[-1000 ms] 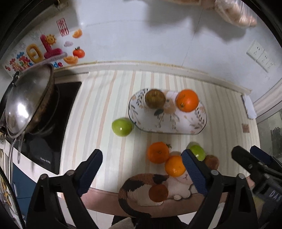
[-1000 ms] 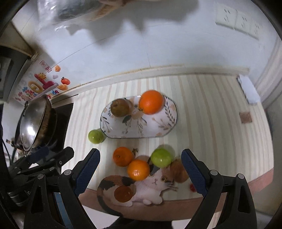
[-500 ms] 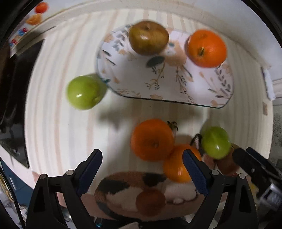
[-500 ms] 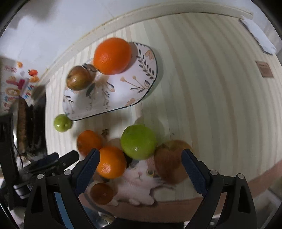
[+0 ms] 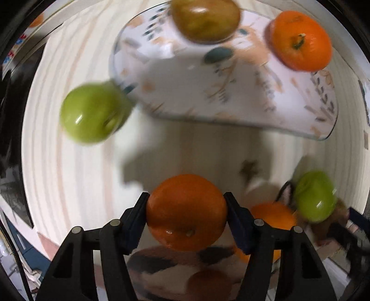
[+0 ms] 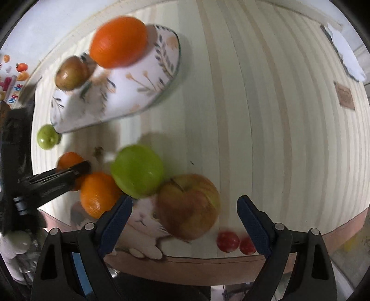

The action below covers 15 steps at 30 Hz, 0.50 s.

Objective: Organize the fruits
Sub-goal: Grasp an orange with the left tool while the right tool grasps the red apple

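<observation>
Right wrist: green apple (image 6: 137, 171) touches red apple (image 6: 188, 206).

Black gripper (image 5: 186, 211) frames, silver screws, dark blue fingers (image 6: 252, 222).

My two wrist fisheyes look steeply down, close over the striped counter (image 5: 76, 185); both share the floral plate (image 5: 231, 92) near frame top.

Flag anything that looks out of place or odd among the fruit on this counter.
Nothing is damaged or spilled. Only two fruits sit on the floral plate: a brownish fruit and an orange. The rest lie loose on the counter, including a green apple against the plate's rim.
</observation>
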Motion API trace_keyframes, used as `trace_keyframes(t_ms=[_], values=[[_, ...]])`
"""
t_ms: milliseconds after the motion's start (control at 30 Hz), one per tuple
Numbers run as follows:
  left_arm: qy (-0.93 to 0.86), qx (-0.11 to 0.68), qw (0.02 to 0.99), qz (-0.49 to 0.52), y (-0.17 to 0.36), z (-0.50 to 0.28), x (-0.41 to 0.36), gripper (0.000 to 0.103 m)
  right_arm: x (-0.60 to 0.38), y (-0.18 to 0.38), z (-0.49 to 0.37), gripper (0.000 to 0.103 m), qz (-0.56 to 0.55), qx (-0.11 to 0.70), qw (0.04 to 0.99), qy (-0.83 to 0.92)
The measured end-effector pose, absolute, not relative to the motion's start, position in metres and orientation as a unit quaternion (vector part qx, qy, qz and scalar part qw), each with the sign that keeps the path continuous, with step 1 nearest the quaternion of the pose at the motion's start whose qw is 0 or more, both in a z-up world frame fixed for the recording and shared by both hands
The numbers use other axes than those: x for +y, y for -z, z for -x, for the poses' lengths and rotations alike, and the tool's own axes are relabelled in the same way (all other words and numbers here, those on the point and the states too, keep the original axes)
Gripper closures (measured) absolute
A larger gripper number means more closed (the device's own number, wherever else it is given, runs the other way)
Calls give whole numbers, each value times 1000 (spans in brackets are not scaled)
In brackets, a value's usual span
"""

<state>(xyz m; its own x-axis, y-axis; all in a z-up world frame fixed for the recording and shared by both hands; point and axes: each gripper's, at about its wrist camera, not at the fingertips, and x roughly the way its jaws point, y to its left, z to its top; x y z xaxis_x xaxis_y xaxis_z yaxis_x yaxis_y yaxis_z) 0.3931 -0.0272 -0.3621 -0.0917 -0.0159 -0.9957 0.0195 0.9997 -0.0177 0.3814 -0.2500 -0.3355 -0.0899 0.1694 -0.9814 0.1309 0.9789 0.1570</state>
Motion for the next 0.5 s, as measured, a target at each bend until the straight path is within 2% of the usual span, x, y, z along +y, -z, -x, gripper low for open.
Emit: trace_keyframes(t_ms=[133, 200, 233, 500], values=[[2, 742, 671, 1, 362, -371, -6, 41, -250, 358, -377, 12, -117, 749, 652, -20], [-2, 743, 670, 11, 361, -366, 0, 41, -250, 361, -374, 21, -141, 745, 651, -31], [-3, 743, 670, 18, 361, -363, 2, 41, -248, 358, -371, 36, -120, 745, 656, -18], [-2, 739, 674, 27, 360, -359, 3, 41, -234, 362, -362, 35, -110, 743, 660, -32]])
